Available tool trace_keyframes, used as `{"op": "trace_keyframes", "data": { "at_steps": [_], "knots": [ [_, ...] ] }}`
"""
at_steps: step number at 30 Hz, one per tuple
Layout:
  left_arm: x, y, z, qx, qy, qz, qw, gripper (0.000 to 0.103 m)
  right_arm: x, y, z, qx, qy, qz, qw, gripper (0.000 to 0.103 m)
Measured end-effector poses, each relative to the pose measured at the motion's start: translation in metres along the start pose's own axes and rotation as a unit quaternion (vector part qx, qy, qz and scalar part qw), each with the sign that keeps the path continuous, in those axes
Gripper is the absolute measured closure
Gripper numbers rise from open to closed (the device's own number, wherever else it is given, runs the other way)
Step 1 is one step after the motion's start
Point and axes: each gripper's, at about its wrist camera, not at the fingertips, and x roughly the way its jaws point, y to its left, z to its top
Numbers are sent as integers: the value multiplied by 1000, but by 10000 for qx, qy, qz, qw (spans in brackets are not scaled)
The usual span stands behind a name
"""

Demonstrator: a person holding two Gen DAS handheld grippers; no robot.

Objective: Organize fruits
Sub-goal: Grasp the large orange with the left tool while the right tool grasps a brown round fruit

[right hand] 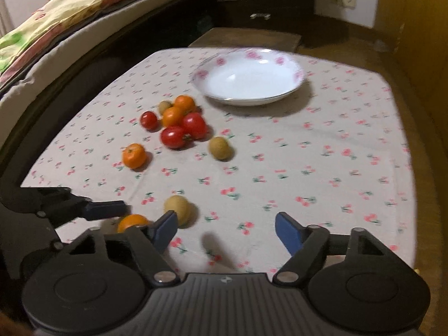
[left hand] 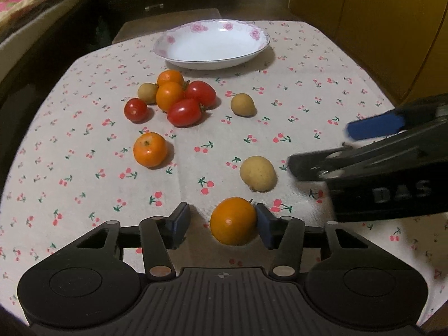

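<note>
- The left gripper (left hand: 221,225) sits low over the cloth (left hand: 308,64), jaws apart, with the near orange (left hand: 233,220) between them; the orange touches the right-hand pad and a clear gap shows on its left side.
- The right gripper (right hand: 226,228) has its jaws wide apart with only cloth between them; this view is blurred.
- In the left view the right gripper enters from the right edge, just beside the near tan fruit (left hand: 258,173).
- That tan fruit lies just beyond the near orange, apart from it.
- A lone orange (left hand: 149,149) lies left of centre, with open cloth around it.
- A tight cluster (left hand: 173,99) of oranges, tomatoes and a tan fruit lies nearer the plate, several touching; one small tomato (left hand: 135,109) sits just left of it.
- Another tan fruit (left hand: 243,104) rests alone right of the cluster.
- The plate (left hand: 168,42) stands at the far edge of the table, holding nothing.
- The right half of the cloth is open room out to its edge.
</note>
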Motion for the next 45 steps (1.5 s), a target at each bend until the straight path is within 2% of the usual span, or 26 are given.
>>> {"op": "trace_keyframes", "data": {
  "at_steps": [3,13,19,24,28,30,32,34,38,45],
  "knots": [
    [-1,0,0,21,-34,7,10000,55,8,5,3,-63,62,215,9997,41],
    [0,1,-3,48,-139,-58,9999,56,35,16,10,-301,326,574,9974,50],
    [0,0,-5,201,-228,17,9995,49,41,24,13,-611,221,483,9967,50],
    [1,0,-7,271,-269,71,9992,43,42,28,10,-833,191,482,9952,44],
    [1,-2,-8,365,-303,130,9988,41,42,24,9,-793,167,663,9945,38],
    [2,0,-7,338,-289,100,9990,41,41,25,11,-804,163,586,9949,49],
    [2,1,-7,336,-277,72,9990,41,40,28,10,-995,122,318,9945,67],
    [2,1,-8,365,-285,76,9989,41,38,28,8,-1104,97,179,9937,75],
    [1,-1,-6,426,-305,88,9986,42,35,29,4,-1247,69,110,9921,75],
    [5,-8,-1,688,-383,110,9968,45,29,15,6,-926,58,142,9956,76]
  ]
}}
